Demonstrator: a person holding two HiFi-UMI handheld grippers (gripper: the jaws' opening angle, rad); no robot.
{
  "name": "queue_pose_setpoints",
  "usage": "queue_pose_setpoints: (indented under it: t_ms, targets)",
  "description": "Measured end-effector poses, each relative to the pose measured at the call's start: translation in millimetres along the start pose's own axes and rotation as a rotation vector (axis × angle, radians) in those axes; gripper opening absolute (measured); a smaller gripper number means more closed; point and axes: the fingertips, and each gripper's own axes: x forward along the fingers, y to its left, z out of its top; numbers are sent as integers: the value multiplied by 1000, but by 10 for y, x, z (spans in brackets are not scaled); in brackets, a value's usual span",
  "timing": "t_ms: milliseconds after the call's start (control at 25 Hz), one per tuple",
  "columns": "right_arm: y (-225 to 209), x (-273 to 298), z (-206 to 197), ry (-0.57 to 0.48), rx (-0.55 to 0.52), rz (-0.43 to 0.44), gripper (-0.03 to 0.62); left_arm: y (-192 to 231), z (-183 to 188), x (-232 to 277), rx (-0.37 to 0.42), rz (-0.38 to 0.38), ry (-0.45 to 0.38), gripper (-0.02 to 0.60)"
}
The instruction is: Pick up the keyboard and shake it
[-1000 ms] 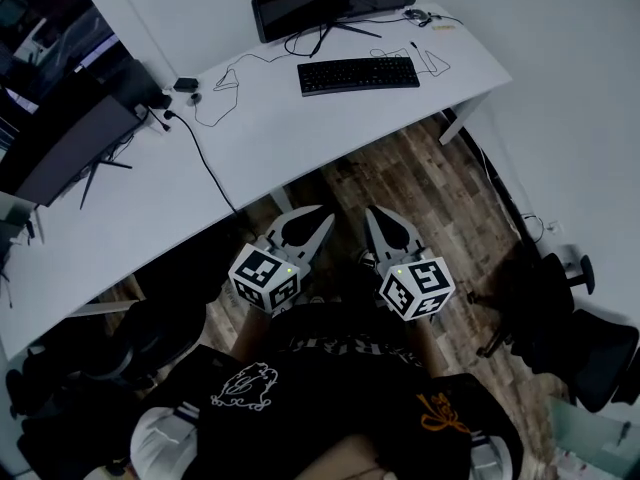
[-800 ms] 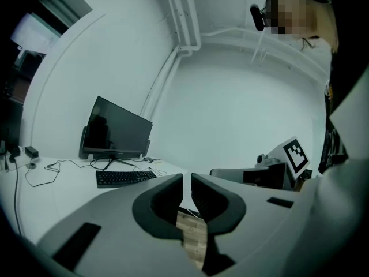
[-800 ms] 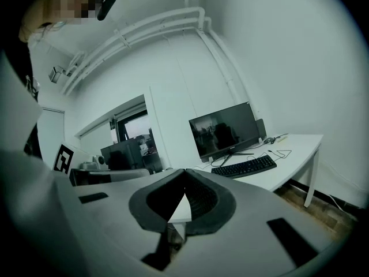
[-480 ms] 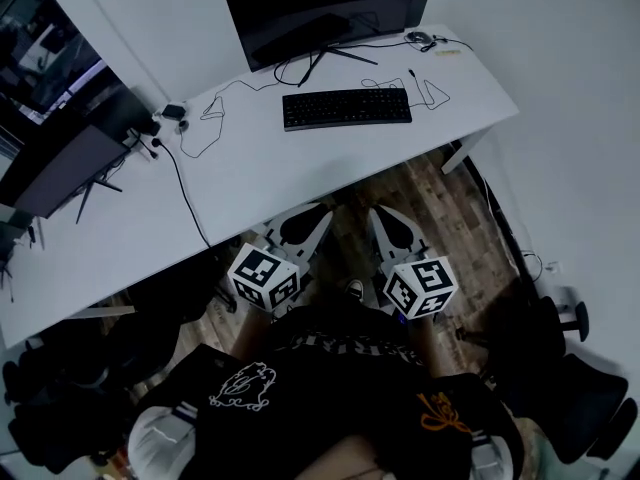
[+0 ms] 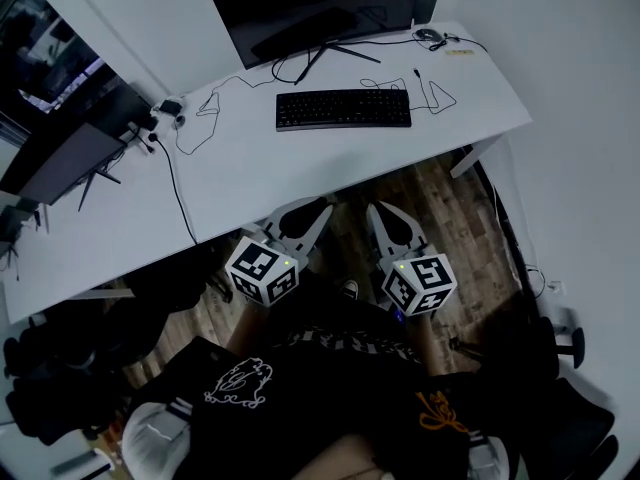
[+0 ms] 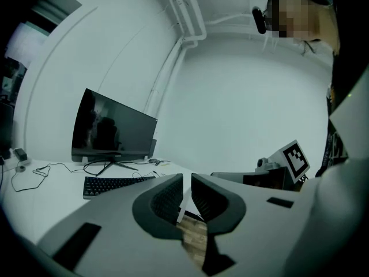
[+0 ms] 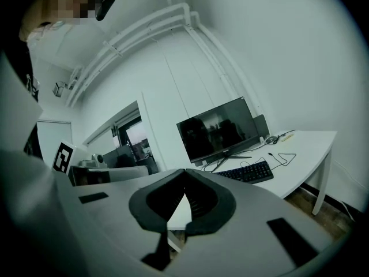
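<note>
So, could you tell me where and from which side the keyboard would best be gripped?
Probably near its two short ends, one gripper each, from the near desk edge. The keyboard lies flat, long side to side, with the monitor behind it, so its thin front edge is free. The left gripper and right gripper are shut and must open first.

One keyboard (image 5: 343,109), one mouse (image 5: 428,35), one desk (image 5: 300,168), two monitors, a top-centre monitor (image 5: 315,8) and a left-edge monitor (image 5: 60,158), plus two grippers mid-frame, a left gripper (image 5: 322,212) and a right gripper (image 5: 378,212).
</note>
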Motion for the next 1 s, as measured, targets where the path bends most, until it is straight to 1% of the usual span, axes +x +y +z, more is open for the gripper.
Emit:
queue_pose_setpoints:
  t_ms: [160, 320, 400, 560, 720, 840, 1000]
  targets:
    - [-109, 31, -11, -11, 34, 36, 14, 39, -16, 60, -2, 31, 22, 57]
    - [-209, 118, -35, -3, 51, 39, 15, 162, -34, 129, -7, 54, 44, 57]
    - [-282, 160, -40, 0, 57, 33, 14, 208, -32, 211, -6, 50, 47, 57]
    - [-488, 278, 16, -8, 61, 1, 15, 298, 6, 426, 4, 13, 44, 57]
    - [-666, 458, 124, -57, 52, -12, 15, 607, 16, 646, -1, 17, 65, 57]
    - [-893, 660, 160, -44, 48, -48, 15, 908, 66, 826, -10, 27, 66, 57]
    - [-1229, 994, 193, -22, 39, -116, 15, 1347, 104, 1025, -26, 28, 76, 58]
